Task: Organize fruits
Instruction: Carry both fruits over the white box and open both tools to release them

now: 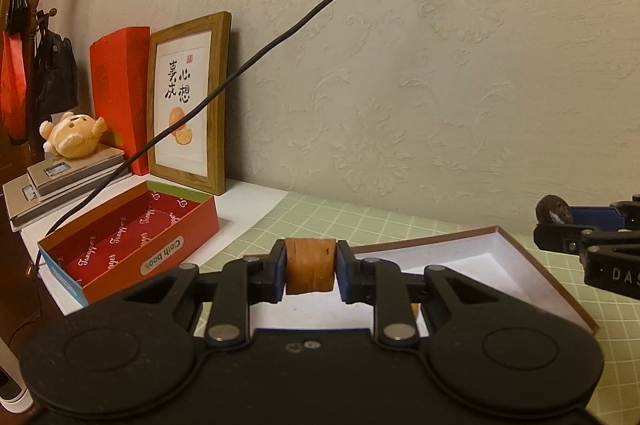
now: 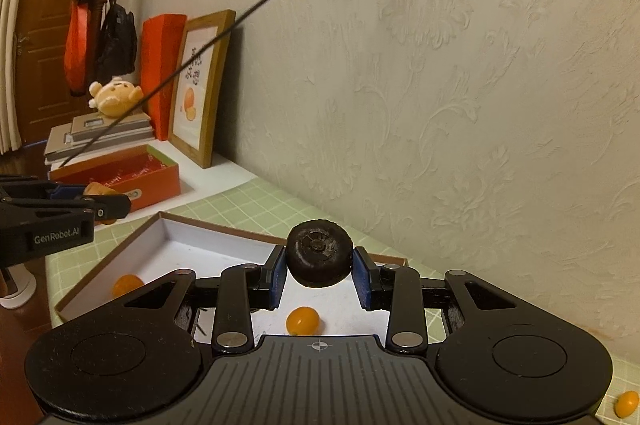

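Note:
My left gripper [image 1: 310,271] is shut on an orange-brown dried fruit [image 1: 310,265] and holds it above the shallow white-lined box [image 1: 496,257]. My right gripper [image 2: 319,273] is shut on a dark round dried fruit [image 2: 319,253] above the same box [image 2: 168,237]. Two small orange kumquats lie in the box, one at its left [image 2: 126,284] and one below my right gripper [image 2: 302,320]. A third kumquat [image 2: 626,404] lies on the green mat outside it. The right gripper with its dark fruit [image 1: 554,210] shows at the right of the left wrist view; the left gripper [image 2: 106,195] shows at the left of the right wrist view.
An open red box [image 1: 132,237] stands at the left on a white sheet. Behind it are a framed picture [image 1: 186,101], a red bag [image 1: 120,93], stacked scales with a plush bear [image 1: 74,135], and a coat rack. A black cable [image 1: 240,69] crosses overhead. The wall is close behind.

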The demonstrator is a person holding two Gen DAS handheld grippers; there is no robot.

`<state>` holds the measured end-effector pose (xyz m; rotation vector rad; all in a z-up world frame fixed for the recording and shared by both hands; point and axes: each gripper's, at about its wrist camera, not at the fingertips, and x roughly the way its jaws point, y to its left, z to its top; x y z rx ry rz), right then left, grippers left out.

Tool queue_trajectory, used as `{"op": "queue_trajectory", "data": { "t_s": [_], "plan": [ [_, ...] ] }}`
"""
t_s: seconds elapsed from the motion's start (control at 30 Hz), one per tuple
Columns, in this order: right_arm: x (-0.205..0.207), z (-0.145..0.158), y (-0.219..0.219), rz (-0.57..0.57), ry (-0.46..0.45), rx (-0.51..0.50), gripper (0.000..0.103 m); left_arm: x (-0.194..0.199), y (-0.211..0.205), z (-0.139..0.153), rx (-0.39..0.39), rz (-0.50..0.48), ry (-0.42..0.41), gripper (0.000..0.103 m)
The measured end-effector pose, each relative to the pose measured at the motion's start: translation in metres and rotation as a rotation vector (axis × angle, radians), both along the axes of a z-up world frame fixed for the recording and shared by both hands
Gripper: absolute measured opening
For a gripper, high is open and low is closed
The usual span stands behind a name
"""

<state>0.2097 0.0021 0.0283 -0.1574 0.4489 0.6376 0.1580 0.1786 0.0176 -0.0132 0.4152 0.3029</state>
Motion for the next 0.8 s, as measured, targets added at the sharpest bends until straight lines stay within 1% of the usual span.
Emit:
{"op": "queue_trajectory", "data": {
  "t_s": [0.23, 0.4, 0.6, 0.8],
  "plan": [
    [0.024, -0.007, 0.003, -0.007, 0.026, 0.019, 0.035, 0.017, 0.009, -0.008, -0.025, 0.021, 0.023, 0.015],
    [0.041, -0.017, 0.008, -0.009, 0.06, 0.012, 0.035, 0.027, 0.017, -0.012, -0.056, 0.043, 0.042, 0.015],
    [0.058, -0.027, 0.012, -0.015, 0.101, 0.014, 0.035, 0.034, 0.023, -0.016, -0.062, 0.059, 0.061, 0.015],
    [0.066, -0.03, 0.018, -0.016, 0.104, 0.023, 0.035, 0.035, 0.028, -0.019, -0.063, 0.075, 0.066, 0.015]
  ]
}}
